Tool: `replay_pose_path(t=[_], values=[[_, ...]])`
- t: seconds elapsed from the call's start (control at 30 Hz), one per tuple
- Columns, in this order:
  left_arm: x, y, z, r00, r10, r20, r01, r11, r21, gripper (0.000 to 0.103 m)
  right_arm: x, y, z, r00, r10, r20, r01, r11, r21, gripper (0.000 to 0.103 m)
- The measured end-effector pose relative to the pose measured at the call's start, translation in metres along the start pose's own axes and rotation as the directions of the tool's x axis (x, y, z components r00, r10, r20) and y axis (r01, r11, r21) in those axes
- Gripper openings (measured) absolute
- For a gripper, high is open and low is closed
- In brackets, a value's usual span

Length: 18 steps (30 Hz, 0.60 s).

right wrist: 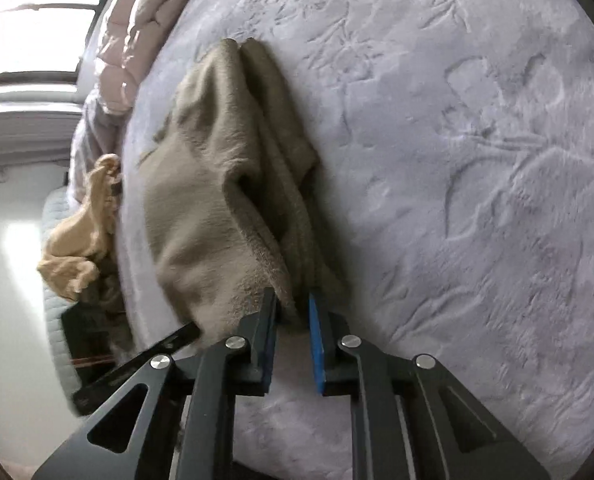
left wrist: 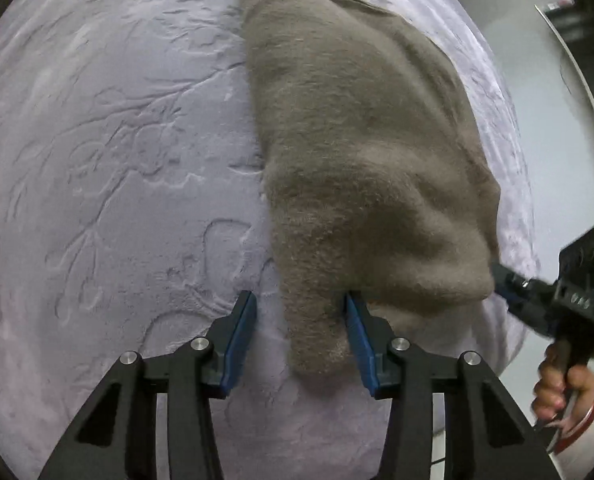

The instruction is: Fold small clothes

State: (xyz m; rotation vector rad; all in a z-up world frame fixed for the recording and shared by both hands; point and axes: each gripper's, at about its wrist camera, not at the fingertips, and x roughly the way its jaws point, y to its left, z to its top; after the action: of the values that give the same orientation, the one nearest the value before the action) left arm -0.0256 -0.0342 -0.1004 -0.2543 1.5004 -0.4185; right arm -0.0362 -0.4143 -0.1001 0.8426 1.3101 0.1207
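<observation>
A fuzzy grey-brown garment (left wrist: 361, 152) lies on the pale lilac bedspread (left wrist: 109, 168), partly raised at its near end. My left gripper (left wrist: 299, 300) is open just above the bedspread. A hanging corner of the garment sits between its blue pads, against the right pad (left wrist: 357, 320). My right gripper (right wrist: 291, 300) is shut on a bunched fold of the garment (right wrist: 225, 168) and holds that edge up. In the left wrist view the right gripper (left wrist: 505, 280) shows at the garment's right edge, with a hand (left wrist: 565, 392) on its handle.
The bedspread (right wrist: 477, 160) has an embossed branch pattern and stretches wide to one side. A pink quilted duvet (right wrist: 137, 32) lies at its far end. A tan cloth (right wrist: 81, 240) hangs off the bed's side near the floor. A bright window (right wrist: 29, 20) is beyond.
</observation>
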Motion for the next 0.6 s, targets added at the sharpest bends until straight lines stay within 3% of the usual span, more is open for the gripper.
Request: replay_pose_path(t=[0.07,0.2,0.43,0.5,0.53,0.6], values=[[-0.001,-0.003,-0.007,0.999,0.028,0.018,-0.029,0.999,0.033,0.048,0.006,-0.005,-0.002,0.999,-0.042,-0.011,0.042,0.999,-0.008,0.013],[-0.016,-0.008,-0.017,0.996,0.076,0.04,-0.079,0.993,0.089,0.049,-0.004,-0.007,-0.01,0.999,-0.042,0.003,0.042,0.999,0.017,0.013],[-0.04,0.003,-0.026,0.989,0.132,0.071,-0.136,0.989,0.053,0.049,-0.016,0.004,-0.018,0.994,-0.108,0.006,0.108,0.994,0.011,0.014],[-0.044,0.002,-0.03,0.986,0.146,0.078,-0.15,0.988,0.046,0.059,-0.02,0.006,-0.023,0.993,-0.116,0.006,0.116,0.993,0.002,0.014],[-0.048,0.002,-0.032,0.984,0.156,0.087,-0.16,0.986,0.045,0.071,-0.021,0.01,-0.026,0.993,-0.12,0.002,0.12,0.993,-0.007,0.014],[-0.054,-0.001,-0.036,0.979,0.171,0.107,-0.178,0.983,0.054,0.073,-0.021,0.015,-0.03,0.992,-0.129,-0.001,0.128,0.991,-0.025,0.014]])
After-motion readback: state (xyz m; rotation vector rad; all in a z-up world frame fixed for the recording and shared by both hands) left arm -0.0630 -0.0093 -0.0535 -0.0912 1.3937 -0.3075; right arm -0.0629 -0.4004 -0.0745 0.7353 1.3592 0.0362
